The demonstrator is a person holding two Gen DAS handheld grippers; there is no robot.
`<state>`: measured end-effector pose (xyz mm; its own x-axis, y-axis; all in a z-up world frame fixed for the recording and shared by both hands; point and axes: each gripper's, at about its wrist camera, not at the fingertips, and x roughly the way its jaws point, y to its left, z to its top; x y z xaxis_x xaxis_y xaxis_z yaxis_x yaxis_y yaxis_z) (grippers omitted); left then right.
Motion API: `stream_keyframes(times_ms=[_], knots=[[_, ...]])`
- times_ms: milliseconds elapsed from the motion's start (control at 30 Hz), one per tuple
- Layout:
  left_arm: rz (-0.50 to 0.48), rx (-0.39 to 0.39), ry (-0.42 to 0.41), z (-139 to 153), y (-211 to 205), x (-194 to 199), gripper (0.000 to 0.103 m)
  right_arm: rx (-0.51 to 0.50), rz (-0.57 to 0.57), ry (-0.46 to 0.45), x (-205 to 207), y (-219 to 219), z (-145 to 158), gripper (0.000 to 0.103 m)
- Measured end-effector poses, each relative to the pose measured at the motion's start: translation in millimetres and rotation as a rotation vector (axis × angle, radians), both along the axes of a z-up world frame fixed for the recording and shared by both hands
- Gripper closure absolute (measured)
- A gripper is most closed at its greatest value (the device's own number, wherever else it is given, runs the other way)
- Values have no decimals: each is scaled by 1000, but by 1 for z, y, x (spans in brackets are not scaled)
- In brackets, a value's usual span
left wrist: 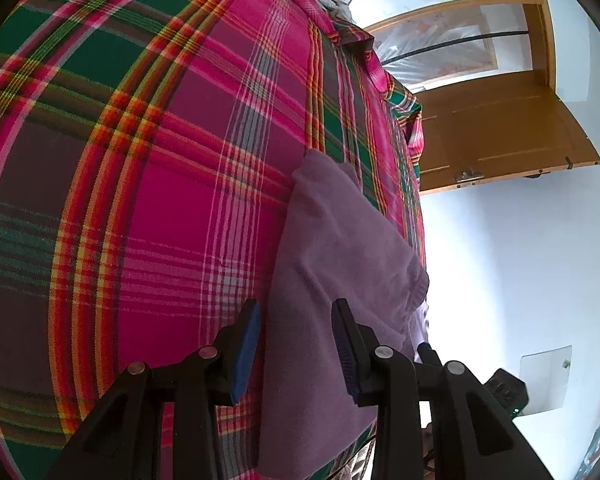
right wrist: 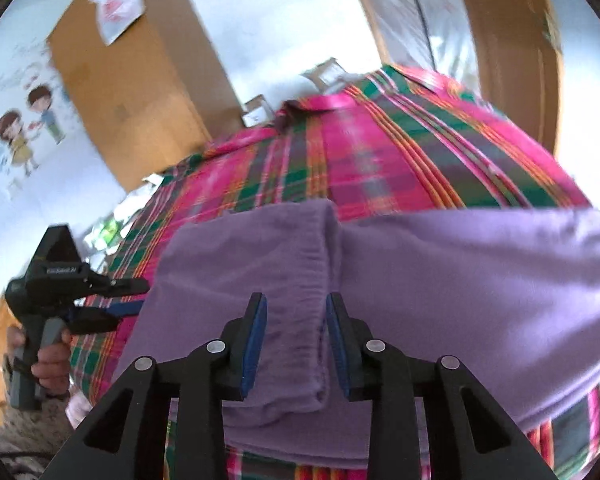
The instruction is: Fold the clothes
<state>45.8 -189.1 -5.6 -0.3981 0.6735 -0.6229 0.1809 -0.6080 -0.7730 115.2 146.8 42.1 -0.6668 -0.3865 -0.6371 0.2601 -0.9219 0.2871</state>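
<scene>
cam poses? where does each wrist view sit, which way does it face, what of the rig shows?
Left wrist: on the left gripper, low over the bed, facing along the plaid sheet toward the door; own open fingers show.
Right wrist: on the right gripper, facing the purple garment; own open fingers, plus the left gripper in a hand.
Shared: purple garment, plaid sheet.

A home bedroom: plaid-covered bed [left wrist: 140, 200], wooden door [left wrist: 500, 132], cartoon wall stickers [right wrist: 24, 132].
</scene>
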Motion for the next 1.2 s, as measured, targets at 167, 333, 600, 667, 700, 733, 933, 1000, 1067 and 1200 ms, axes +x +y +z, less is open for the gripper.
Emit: stream_keyframes(times_ms=[167,333,600,667,700,733,933,1000,1067,1200], knots=[[-22,-7,7,1,4,5,66,90,46,-17,3,-13,-10,71],[-51,-22,7,3,5,13,66,190,51,2,12,-19,-11,71],[-93,-91,35,11,14,25,66,320,153,36,32,-44,-21,71],[-117,-152,60,16,20,31,66,352,182,44,37,-51,-24,71],[-132,-183,73,19,23,35,66,367,196,48,40,-55,-26,71],[-142,-199,79,20,25,37,66,383,211,52,43,-58,-27,71],[-165,-210,80,23,27,47,66,412,271,48,53,-67,-22,71],[-164,-206,76,23,26,48,66,372,287,82,56,-71,-13,71],[-161,-200,75,22,25,50,66,365,301,110,56,-79,-9,71],[-168,-148,54,19,22,52,66,357,360,129,50,-98,-12,71]])
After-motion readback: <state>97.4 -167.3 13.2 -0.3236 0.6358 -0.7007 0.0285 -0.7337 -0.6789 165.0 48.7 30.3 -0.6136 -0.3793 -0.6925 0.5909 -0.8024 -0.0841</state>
